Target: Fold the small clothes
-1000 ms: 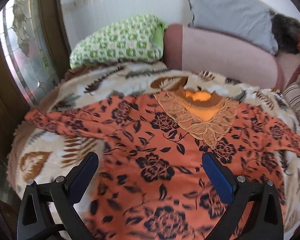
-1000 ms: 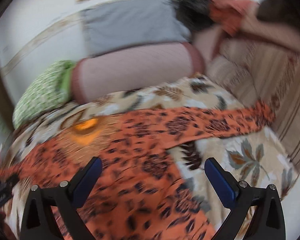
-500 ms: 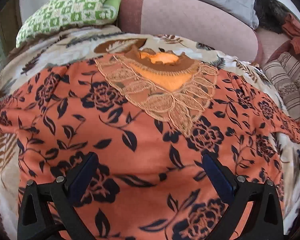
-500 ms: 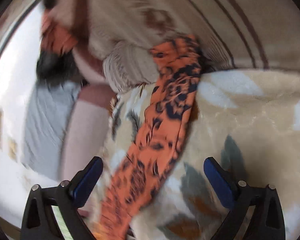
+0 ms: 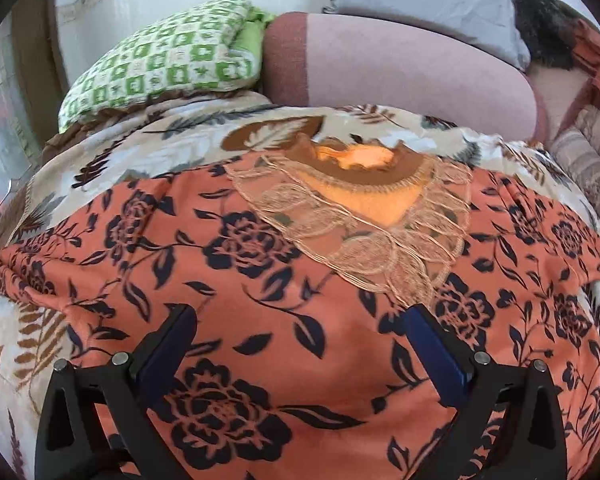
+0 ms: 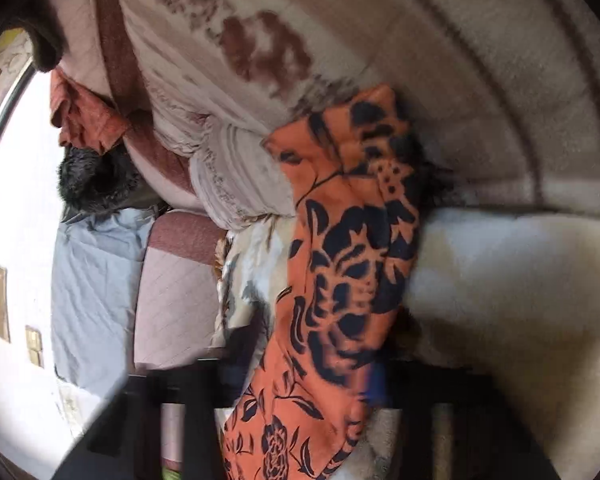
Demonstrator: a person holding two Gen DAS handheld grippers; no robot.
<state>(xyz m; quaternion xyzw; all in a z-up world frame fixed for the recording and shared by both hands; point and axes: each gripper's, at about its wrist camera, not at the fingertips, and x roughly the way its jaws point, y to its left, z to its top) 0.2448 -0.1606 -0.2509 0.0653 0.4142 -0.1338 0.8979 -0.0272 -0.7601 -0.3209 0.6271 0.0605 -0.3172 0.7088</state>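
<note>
Lying spread flat on the leaf-patterned blanket (image 5: 148, 148), the orange floral garment (image 5: 260, 280) is showing its lace neckline toward the green checked pillow (image 5: 168, 52) and pink bolster (image 5: 400, 64). The left gripper (image 5: 300, 344) is hovering over its front with jaws spread wide, while the right gripper (image 6: 312, 392) is pinching the garment's sleeve (image 6: 340, 248), jaws pressed together on the cloth.

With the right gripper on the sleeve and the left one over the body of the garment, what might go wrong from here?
1. The right gripper is shut on the sleeve partway along, not at its cuff, so the free end may flop and fold crookedly.
2. The left gripper hangs open over the orange floral garment, pinning nothing, so pulling the sleeve may drag the garment across the fleece blanket and rumple the lace neckline.
</note>
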